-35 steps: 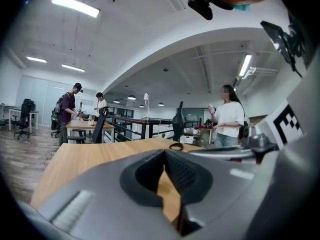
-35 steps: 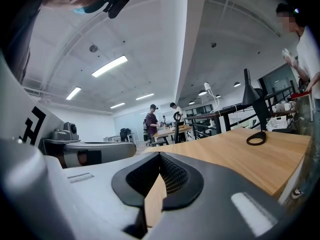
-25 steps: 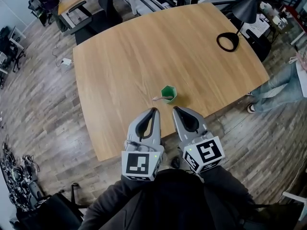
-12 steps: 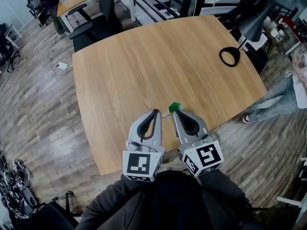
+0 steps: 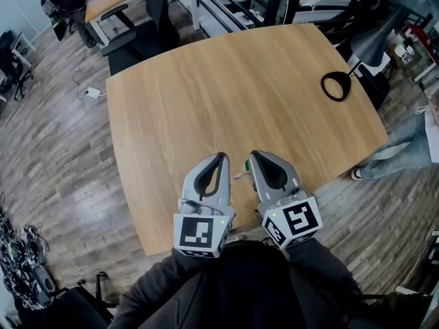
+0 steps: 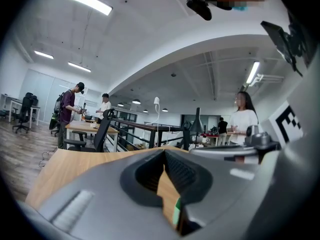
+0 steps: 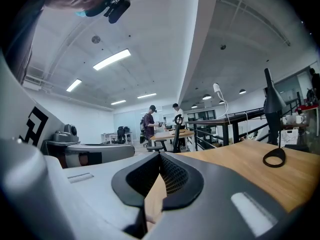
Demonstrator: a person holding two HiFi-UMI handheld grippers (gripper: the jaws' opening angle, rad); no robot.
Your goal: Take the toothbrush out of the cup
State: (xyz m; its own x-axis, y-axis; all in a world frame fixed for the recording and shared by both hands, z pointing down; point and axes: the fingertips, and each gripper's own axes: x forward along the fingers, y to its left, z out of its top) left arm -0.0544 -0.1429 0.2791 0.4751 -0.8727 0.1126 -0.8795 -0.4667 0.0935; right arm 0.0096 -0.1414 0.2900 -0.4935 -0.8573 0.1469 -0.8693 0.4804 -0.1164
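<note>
Over the light wooden table's (image 5: 206, 81) near edge, the grey left gripper (image 5: 221, 157) and grey right gripper (image 5: 254, 155) hung clenched, empty; either blunt tip might topple the green cup (image 5: 245, 164), seemingly half-hidden between them.

**Layout at the near table edge**

The left gripper (image 5: 220, 157) and right gripper (image 5: 254, 155) are held side by side over the near edge of the table (image 5: 206, 94). The cup (image 5: 246, 164) is seen between them, mostly hidden. A lamp (image 5: 374, 43) is placed at the table's right edge.

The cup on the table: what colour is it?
Green. The cup shows best in the head view, though mostly hidden.
</note>
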